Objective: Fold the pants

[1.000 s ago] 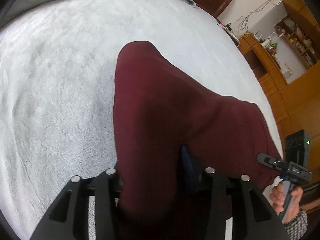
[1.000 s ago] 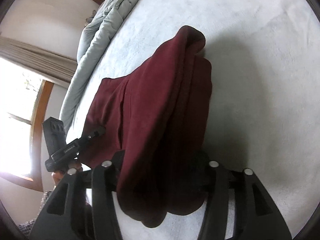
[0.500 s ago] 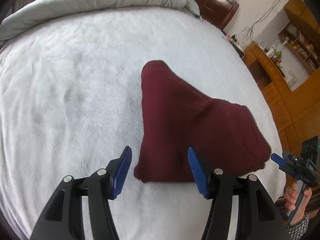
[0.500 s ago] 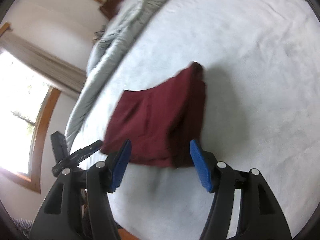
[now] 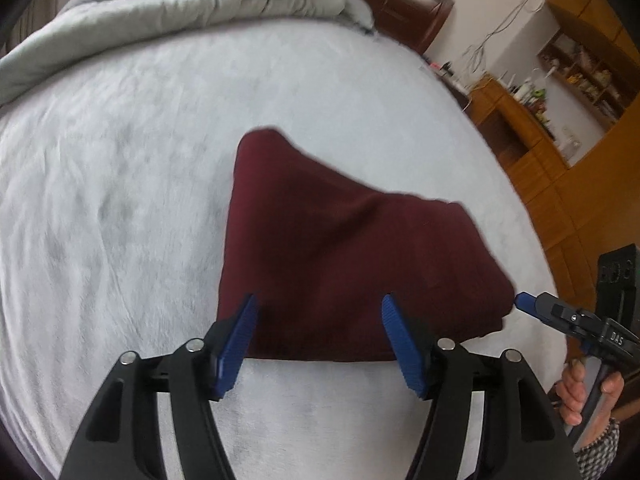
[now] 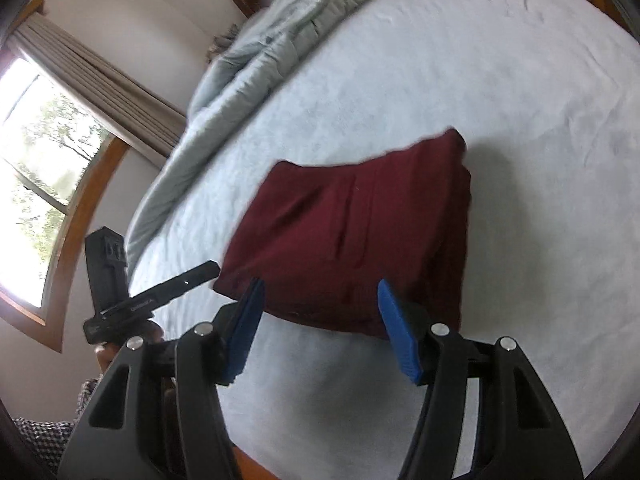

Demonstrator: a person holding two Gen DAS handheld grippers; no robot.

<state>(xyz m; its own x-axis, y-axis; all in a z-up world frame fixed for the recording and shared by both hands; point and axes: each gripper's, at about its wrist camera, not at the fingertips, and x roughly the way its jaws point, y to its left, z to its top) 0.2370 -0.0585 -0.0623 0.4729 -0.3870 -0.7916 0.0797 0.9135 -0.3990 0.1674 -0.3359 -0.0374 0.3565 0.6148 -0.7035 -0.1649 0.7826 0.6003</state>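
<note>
The dark red pants (image 5: pixel 344 256) lie folded in a thick bundle on the white bed cover (image 5: pixel 100 200), with nothing holding them. My left gripper (image 5: pixel 318 300) hovers above their near edge; its jaws are opening and the blue pads press on nothing. In the right wrist view the same pants (image 6: pixel 352 232) show a pocket seam on top, and my right gripper (image 6: pixel 320 284) stands open above their near edge, clear of the cloth. Each gripper also shows in the other view: the right gripper (image 5: pixel 528 304) off the bundle's right corner, the left gripper (image 6: pixel 208 268) off its left corner.
A grey duvet (image 5: pixel 180 8) is bunched along the far side of the bed. Dark wooden furniture (image 5: pixel 404 4) and light wooden shelves (image 5: pixel 560 92) stand beyond the bed. A curtained window (image 6: pixel 36 160) is at the left of the right wrist view. A hand (image 5: pixel 576 396) grips the right tool.
Both grippers have let go of the pants, opened and pulled up and back. The cloth that filled both views now lies as a folded bundle on the bed.
</note>
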